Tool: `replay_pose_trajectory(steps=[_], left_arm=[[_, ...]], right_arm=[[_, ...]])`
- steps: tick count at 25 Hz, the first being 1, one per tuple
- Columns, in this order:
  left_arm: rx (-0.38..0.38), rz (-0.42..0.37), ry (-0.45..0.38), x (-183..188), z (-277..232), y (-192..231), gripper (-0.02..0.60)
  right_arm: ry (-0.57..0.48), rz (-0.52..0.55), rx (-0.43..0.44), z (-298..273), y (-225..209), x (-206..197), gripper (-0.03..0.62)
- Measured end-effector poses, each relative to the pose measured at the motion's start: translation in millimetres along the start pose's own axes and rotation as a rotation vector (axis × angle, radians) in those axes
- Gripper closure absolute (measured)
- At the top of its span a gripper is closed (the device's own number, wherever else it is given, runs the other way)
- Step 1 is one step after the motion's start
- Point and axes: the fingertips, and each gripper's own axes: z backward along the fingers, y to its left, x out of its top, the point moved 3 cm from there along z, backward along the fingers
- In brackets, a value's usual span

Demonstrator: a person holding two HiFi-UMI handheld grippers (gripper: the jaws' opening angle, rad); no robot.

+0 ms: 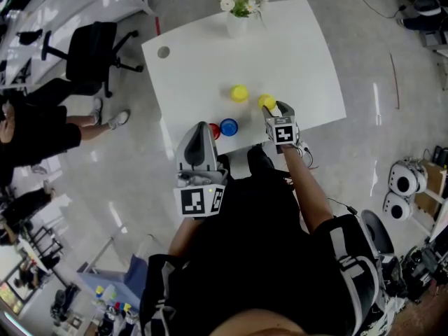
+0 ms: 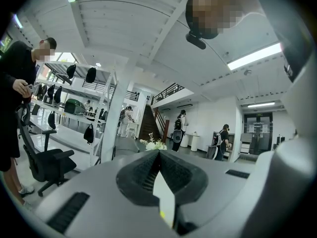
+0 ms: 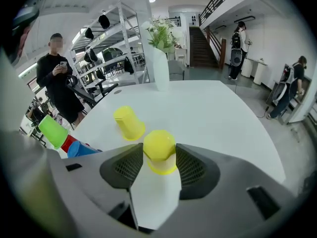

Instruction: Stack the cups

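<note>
Grippers first: left gripper (image 1: 203,128) is closed and empty, held about level at the near edge of the white table (image 1: 308,54), not on any cup. Moving right: red cup (image 1: 214,130), partly hidden behind that gripper in the head view, then blue cup (image 1: 229,127) side by side with it at the near edge. Green cup (image 3: 53,130) shows tilted only at the left edge of the right gripper view; can't tell what it rests on. Far yellow cup (image 1: 239,93) is upside down mid-table, apart from the rest. Near yellow cup (image 3: 159,144) is also upside down, rim on the table, between the jaws of the right gripper (image 3: 159,155), which angles down onto it. Jaws apart, one pad each side of the cup wall and right at it; no clear squeeze, cup not lifted.

Step in hand, my read: grasp this cup. To do it well:
- keep the cup centred between the pads
- close on the middle of the tapered wall, not the narrow end
- press lightly, since thin plastic likely buckles or pops out
- lift straight up before carrying it over the far yellow cup

Vase of flowers (image 1: 236,16) sits at the far edge, out of the way.
</note>
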Motion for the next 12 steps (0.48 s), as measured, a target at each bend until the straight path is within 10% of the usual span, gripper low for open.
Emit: replay_pose_trajectory(steps=[12], left_arm=[[0.004,0.002,-0.016,1.0,13.7,3.5,0.561]], right_arm=[[-0.008,0.025,0.009,15.1,9.4,3.5,0.374]])
